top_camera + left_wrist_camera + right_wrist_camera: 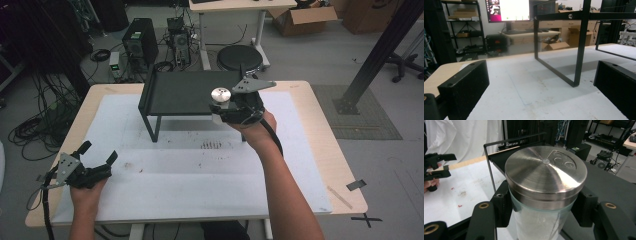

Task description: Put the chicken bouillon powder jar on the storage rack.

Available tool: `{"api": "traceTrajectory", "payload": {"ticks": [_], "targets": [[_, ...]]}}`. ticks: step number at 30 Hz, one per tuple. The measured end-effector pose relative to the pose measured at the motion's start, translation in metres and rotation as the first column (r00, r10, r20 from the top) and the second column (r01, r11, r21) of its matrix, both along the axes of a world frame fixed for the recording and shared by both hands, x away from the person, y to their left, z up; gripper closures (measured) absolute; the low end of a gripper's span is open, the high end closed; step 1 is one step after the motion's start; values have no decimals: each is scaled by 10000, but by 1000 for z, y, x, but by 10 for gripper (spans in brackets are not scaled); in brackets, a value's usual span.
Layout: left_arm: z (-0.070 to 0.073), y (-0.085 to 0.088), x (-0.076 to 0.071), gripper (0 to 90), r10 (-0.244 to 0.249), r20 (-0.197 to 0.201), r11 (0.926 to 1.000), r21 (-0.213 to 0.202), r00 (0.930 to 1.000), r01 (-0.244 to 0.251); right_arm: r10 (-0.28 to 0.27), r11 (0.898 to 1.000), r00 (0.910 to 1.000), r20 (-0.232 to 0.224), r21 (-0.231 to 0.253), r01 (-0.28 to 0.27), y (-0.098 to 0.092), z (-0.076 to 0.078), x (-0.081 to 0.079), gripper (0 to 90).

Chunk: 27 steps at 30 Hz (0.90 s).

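- Wooden table [320,150] across the middle of the high view, topped by a white mat [200,185] speckled with small dark stains.
- Black metal shelf stand [185,92] at upper centre of that view, on the mat's far half; flat dark top, thin legs below. Seen again in the left gripper view as a thin black frame [579,45] at upper right, feet on the mat.
- Right gripper [235,102] just right of centre in the high view, over the stand's right front corner, grey three-cornered plate on top, hand wrapped around from below. Jaws clamped on either side of a glass jar [536,220] just beneath its lid; grip firm, nothing slack.
- Glass jar upright, filling the centre of the right gripper view, whitish contents behind the glass. In the high view at centre, level with the stand's front edge; whether touching the stand's top or held clear of it cannot be told.
- Left gripper [92,160] at lower left of the high view, near the mat's left edge, well apart from the stand and jar. Jaws spread wide, nothing between them; bare mat between the two black pads in the left gripper view. Visible too at far left of the right gripper view.
- Brushed steel lid [546,170] seated on the jar, round, shiny, a small rivet at its centre.
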<state>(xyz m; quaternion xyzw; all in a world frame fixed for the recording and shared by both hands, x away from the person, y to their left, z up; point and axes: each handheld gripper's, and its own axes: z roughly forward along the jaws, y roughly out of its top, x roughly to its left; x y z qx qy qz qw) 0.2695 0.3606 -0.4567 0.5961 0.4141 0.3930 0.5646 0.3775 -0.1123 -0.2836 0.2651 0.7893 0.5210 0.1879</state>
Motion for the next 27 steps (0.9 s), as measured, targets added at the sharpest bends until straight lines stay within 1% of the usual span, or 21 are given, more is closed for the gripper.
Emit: {"api": "traceTrajectory", "payload": {"ticks": [13, 22, 27], "targets": [[0, 0, 0, 6, -19, -23, 10000, -28, 10000, 19, -223, 9998, 9997, -128, -16, 223, 8, 0, 14, 434], [0, 0, 0, 6, -27, -23, 10000, -27, 10000, 27, -515, 9986, 9985, -204, -100, 513, 12, 0, 27, 434], [0, 0, 0, 6, -30, -26, 10000, -30, 10000, 30, -641, 9979, 9977, -210, -70, 640, 13, 0, 32, 433]]}}
